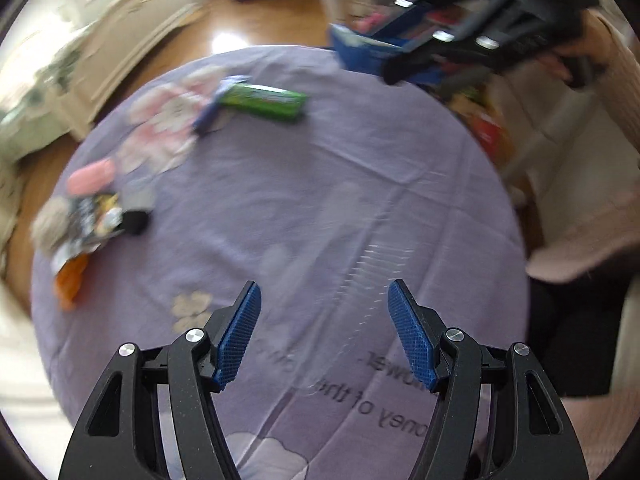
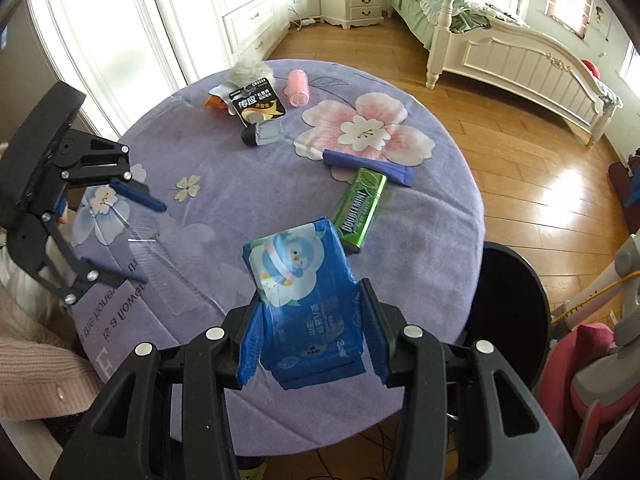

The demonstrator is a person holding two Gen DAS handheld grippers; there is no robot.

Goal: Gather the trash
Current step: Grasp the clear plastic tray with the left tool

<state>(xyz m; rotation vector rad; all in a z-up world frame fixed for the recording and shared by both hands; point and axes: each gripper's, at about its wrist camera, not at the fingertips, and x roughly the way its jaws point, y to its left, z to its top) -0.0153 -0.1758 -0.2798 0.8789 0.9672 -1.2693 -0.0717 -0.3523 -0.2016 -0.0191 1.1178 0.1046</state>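
My right gripper (image 2: 311,292) is shut on a blue wet-wipes pack (image 2: 304,312) and holds it above the near side of the round table with the purple cloth (image 2: 420,240). That pack shows blurred at the top of the left wrist view (image 1: 360,52). My left gripper (image 1: 324,286) is open with nothing between its fingers, and it hangs over a clear plastic comb (image 1: 380,256) lying on the cloth. The right wrist view has this left gripper (image 2: 152,242) at the left, over the comb (image 2: 160,264). A green gum pack (image 2: 362,208) (image 1: 262,100) lies mid-table.
A black bin (image 2: 512,312) stands on the floor at the table's right. At the far side lie a black packet (image 2: 258,104), a pink hair roller (image 2: 298,88), a small black-capped bottle (image 2: 264,134), an orange wrapper (image 1: 72,280) and a grey fluffy thing (image 2: 250,70). A folded blue-purple cloth (image 2: 368,166) lies beside the gum.
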